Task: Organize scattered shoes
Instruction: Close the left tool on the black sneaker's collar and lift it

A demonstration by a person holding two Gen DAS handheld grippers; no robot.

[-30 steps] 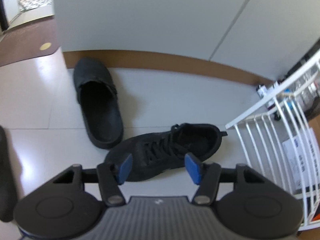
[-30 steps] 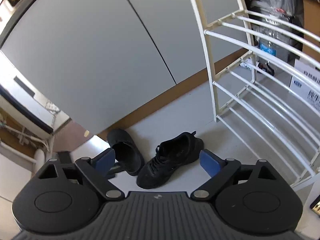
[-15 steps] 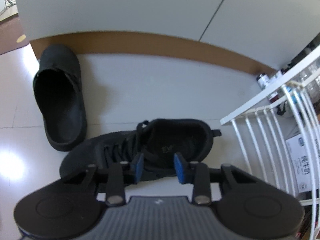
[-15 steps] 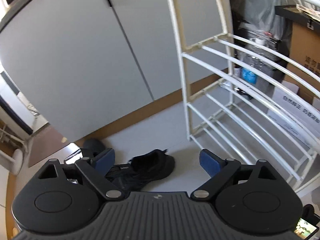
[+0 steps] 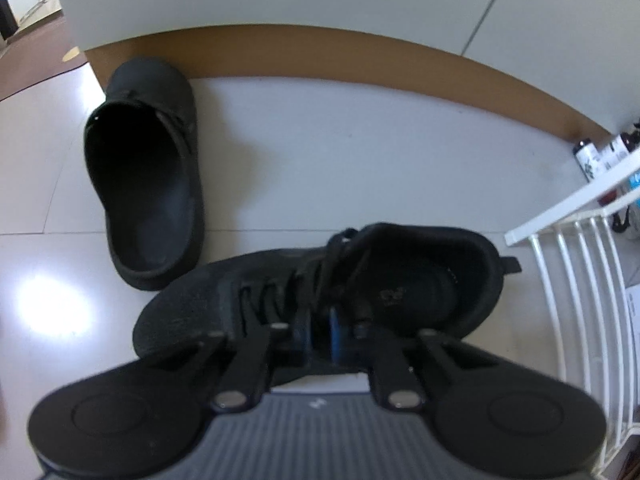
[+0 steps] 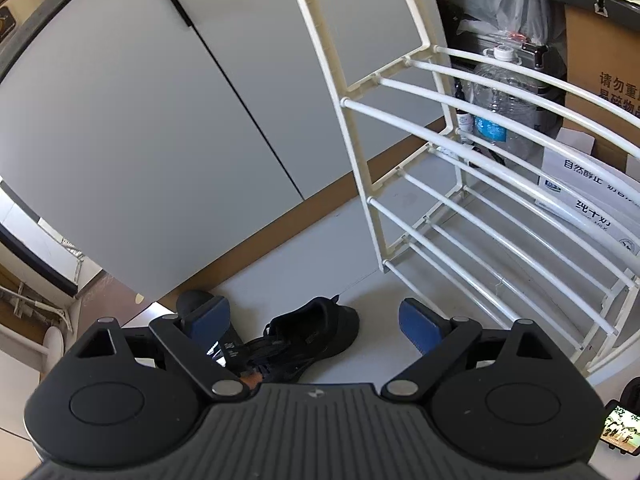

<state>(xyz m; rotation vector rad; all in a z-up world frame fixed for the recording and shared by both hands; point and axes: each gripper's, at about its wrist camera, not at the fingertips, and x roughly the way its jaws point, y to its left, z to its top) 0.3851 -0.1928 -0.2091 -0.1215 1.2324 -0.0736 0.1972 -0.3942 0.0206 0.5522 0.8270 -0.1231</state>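
A black lace-up sneaker (image 5: pixel 420 276) lies on the pale floor tiles, toe to the left. My left gripper (image 5: pixel 318 336) points steeply down and is shut on the near side of its collar, beside the laces. A black clog (image 5: pixel 144 184) sits apart to the left, toe toward the wall. In the right wrist view the sneaker (image 6: pixel 332 328) and the clog (image 6: pixel 192 300) lie far below. My right gripper (image 6: pixel 314 318) hangs open above them with nothing between its fingers. A white wire shoe rack (image 6: pixel 400 80) stands to the right with bare shelves.
Grey cabinet doors (image 6: pixel 160 120) with a brown baseboard (image 5: pixel 360 56) run along the back. The rack's corner (image 5: pixel 560 216) is close to the sneaker's heel. Behind the rack stand a big water bottle (image 6: pixel 496 96) and cardboard boxes (image 6: pixel 592 76). A phone (image 6: pixel 622 434) lies at the lower right.
My left gripper came down onto the sneaker and its jaws went from wide apart to shut on the collar. The right gripper's view swung toward the rack, jaws still open.
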